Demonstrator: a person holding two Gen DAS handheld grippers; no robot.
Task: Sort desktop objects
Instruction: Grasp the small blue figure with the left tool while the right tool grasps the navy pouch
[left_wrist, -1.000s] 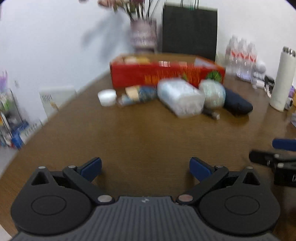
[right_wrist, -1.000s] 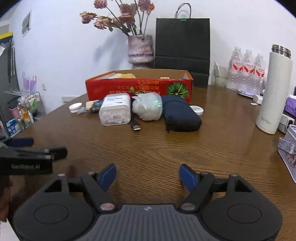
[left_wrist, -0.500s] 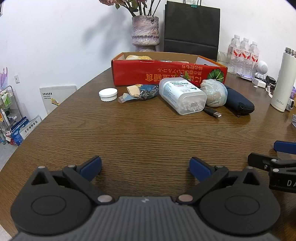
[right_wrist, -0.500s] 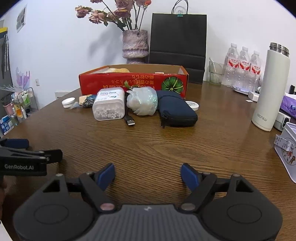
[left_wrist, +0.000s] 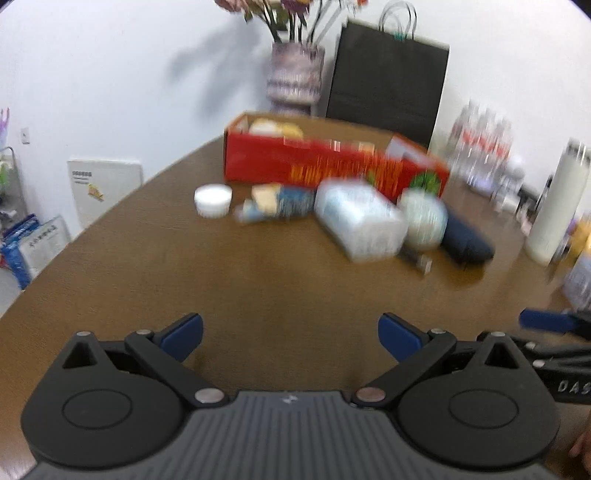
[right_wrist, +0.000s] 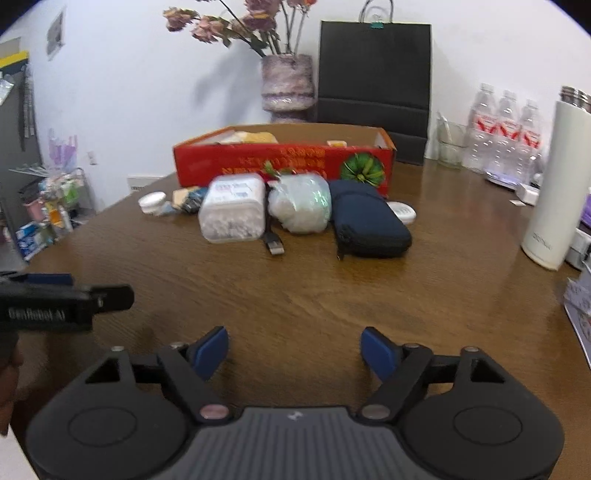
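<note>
Several desktop objects lie in front of an open red box (right_wrist: 284, 162): a clear tub of white swabs (right_wrist: 232, 214), a plastic-wrapped bundle (right_wrist: 299, 206), a navy zip pouch (right_wrist: 365, 221), a USB plug (right_wrist: 275, 245), a white round jar (right_wrist: 151, 202) and small packets (right_wrist: 188, 197). My right gripper (right_wrist: 294, 349) hangs over bare wood well short of them, its jaws closing slightly with nothing between them. My left gripper (left_wrist: 291, 332) is open and empty, also short of the tub (left_wrist: 358, 221). The left wrist view is blurred.
Behind the box stand a vase of flowers (right_wrist: 288, 81) and a black paper bag (right_wrist: 375, 70). Water bottles (right_wrist: 506, 136), a tall white flask (right_wrist: 554, 184) and a patterned tin (right_wrist: 581, 314) crowd the right side. The table edge curves away on the left.
The left wrist view has rolled a little and gone blurred. The right gripper's blue fingertips stand slightly closer together than half a second ago. The objects on the table have not moved.
</note>
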